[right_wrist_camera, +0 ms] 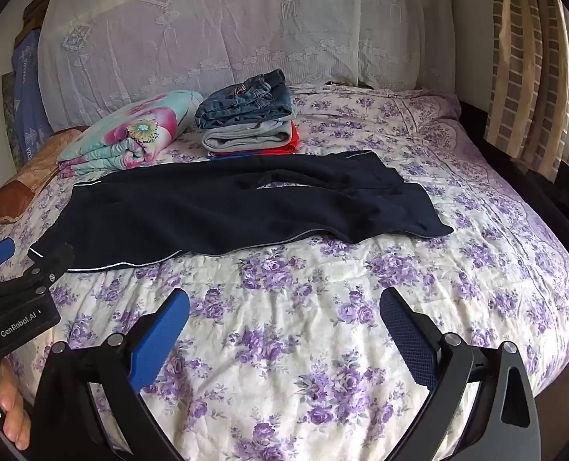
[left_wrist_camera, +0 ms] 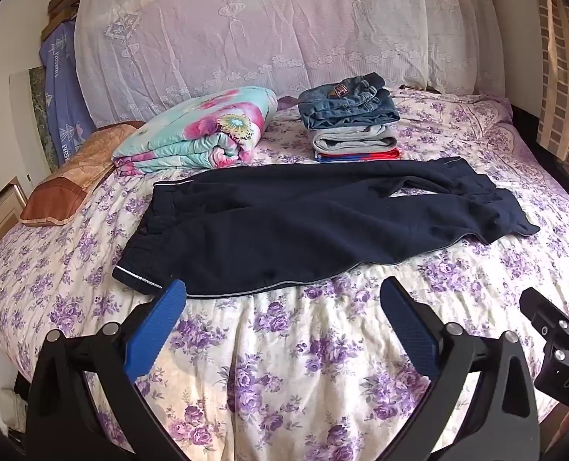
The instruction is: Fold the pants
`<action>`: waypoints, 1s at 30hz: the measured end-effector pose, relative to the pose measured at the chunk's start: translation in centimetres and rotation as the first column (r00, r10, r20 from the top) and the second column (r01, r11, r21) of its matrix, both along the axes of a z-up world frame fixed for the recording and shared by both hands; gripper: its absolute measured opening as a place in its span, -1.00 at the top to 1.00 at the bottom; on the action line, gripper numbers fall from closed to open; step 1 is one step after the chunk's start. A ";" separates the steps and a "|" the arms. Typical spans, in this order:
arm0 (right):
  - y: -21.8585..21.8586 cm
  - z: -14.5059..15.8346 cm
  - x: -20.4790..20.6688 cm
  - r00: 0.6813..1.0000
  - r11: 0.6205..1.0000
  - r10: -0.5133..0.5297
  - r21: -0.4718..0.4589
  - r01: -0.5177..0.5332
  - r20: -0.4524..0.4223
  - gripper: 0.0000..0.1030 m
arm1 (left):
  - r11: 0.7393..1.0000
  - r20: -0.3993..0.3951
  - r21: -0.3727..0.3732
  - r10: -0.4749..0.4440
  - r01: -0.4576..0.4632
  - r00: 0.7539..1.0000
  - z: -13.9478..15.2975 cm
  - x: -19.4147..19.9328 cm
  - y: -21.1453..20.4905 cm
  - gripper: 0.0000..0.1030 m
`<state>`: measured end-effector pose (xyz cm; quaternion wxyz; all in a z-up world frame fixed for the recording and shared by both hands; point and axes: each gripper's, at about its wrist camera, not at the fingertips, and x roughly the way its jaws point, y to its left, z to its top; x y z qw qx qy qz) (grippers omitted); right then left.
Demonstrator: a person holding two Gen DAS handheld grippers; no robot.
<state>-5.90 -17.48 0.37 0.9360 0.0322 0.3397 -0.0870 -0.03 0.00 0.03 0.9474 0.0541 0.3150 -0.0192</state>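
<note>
Dark navy pants [left_wrist_camera: 303,226] lie spread across the floral bedspread [left_wrist_camera: 284,365], waistband to the left, legs to the right. They also show in the right wrist view [right_wrist_camera: 226,207]. My left gripper [left_wrist_camera: 284,288] is open and empty, just in front of the pants' near edge by the waistband. My right gripper [right_wrist_camera: 284,299] is open and empty, hovering over the bedspread [right_wrist_camera: 284,345] a little in front of the pants' near edge. The left gripper's body shows at the left of the right wrist view [right_wrist_camera: 23,292].
A stack of folded clothes [left_wrist_camera: 351,123] topped with jeans sits behind the pants. A folded floral quilt [left_wrist_camera: 203,130] lies to its left, a brown pillow [left_wrist_camera: 69,184] further left. A lace-covered headboard [left_wrist_camera: 284,30] stands behind; curtains [right_wrist_camera: 522,77] hang right.
</note>
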 end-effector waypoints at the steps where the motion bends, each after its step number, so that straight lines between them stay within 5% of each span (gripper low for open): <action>1: 0.0 0.0 0.0 1.000 1.000 0.000 0.002 0.000 -0.002 -0.93 | 1.000 0.002 0.000 0.001 -0.001 1.000 0.0 0.0 0.0 -0.91; 30: 0.5 0.1 0.1 1.000 1.000 0.006 0.002 -0.006 -0.012 -0.93 | 1.000 -0.002 0.006 0.008 -0.008 1.000 -0.1 0.0 0.4 -0.91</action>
